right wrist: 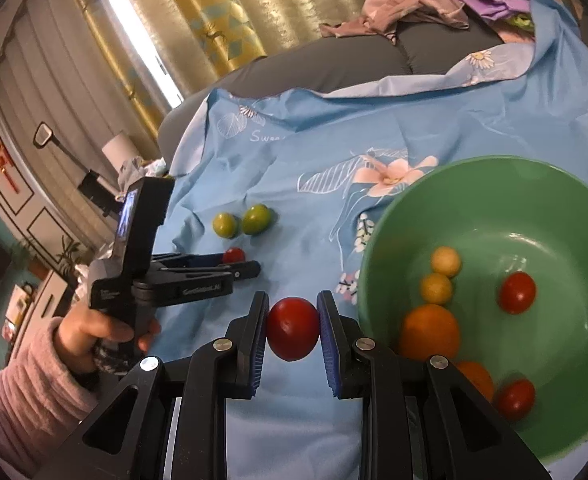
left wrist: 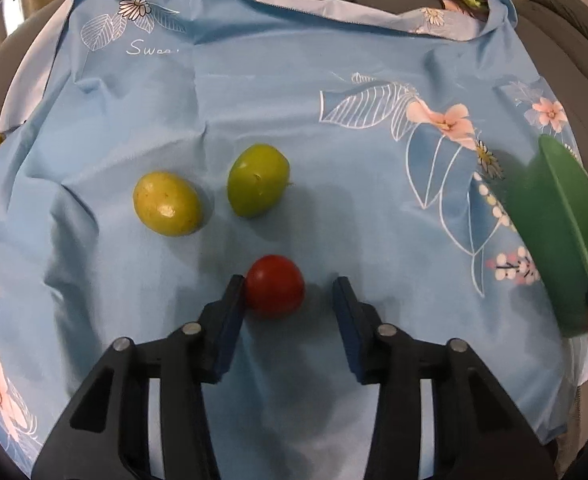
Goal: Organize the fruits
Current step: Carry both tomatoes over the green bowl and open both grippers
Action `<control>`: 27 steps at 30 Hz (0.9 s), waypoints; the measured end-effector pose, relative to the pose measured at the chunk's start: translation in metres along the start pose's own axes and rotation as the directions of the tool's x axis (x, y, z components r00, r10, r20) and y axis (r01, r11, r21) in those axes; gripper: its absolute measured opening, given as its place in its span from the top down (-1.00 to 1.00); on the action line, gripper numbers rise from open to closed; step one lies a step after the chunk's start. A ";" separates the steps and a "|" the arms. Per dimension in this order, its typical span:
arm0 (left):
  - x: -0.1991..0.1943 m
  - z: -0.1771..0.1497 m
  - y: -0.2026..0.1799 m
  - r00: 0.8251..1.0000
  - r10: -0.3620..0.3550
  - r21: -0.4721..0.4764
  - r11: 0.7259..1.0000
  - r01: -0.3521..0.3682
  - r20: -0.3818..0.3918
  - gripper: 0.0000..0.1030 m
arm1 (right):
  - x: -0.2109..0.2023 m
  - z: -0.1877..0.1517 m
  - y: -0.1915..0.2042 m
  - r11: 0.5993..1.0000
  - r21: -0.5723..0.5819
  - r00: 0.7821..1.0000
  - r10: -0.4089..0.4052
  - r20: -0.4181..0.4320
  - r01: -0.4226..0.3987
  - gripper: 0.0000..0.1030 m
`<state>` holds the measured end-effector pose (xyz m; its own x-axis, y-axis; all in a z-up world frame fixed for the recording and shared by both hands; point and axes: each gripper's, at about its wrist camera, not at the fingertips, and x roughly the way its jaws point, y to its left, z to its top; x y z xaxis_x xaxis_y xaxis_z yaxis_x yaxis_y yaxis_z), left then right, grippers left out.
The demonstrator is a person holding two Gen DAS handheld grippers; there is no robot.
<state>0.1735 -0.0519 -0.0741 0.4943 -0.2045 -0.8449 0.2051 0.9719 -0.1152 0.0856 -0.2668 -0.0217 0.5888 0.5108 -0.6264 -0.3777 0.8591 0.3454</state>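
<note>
My left gripper point(left wrist: 290, 292) is open around a small red tomato point(left wrist: 276, 286) on the blue cloth; the left finger touches it and the right finger stands apart. Two green-yellow fruits point(left wrist: 168, 209) point(left wrist: 258, 185) lie just beyond it. My right gripper point(right wrist: 292, 326) is shut on another red tomato point(right wrist: 292, 328), held left of the green bowl point(right wrist: 493, 184). The bowl holds several fruits: two oranges point(right wrist: 429, 332), two yellow ones point(right wrist: 445, 261) and two tomatoes point(right wrist: 517, 292). In the right wrist view my left gripper point(right wrist: 238, 265) reaches the red tomato point(right wrist: 234, 255).
A blue flowered cloth point(left wrist: 294, 92) covers a grey sofa. The bowl's rim point(left wrist: 565, 224) shows at the right edge of the left wrist view. Crumpled clothes point(right wrist: 413, 4) lie on the sofa back. Curtains and a cluttered room are to the left.
</note>
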 end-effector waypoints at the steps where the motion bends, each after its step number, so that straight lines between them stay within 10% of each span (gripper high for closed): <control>1: -0.001 0.000 0.001 1.000 -0.004 -0.005 1.000 0.004 0.000 0.49 | 0.002 0.000 -0.001 1.000 0.001 1.000 0.000 -0.003 0.000 0.48; 27: -0.069 0.009 -0.020 0.984 -0.088 0.108 0.992 0.072 0.155 0.49 | -0.033 0.015 0.003 0.999 0.022 0.996 -0.043 0.078 0.042 0.48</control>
<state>0.1426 -0.0581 -0.0089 0.5995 -0.3050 -0.7400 0.3299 0.9365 -0.1187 0.0753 -0.2806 0.0102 0.6589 0.4740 -0.5841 -0.3367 0.8802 0.3345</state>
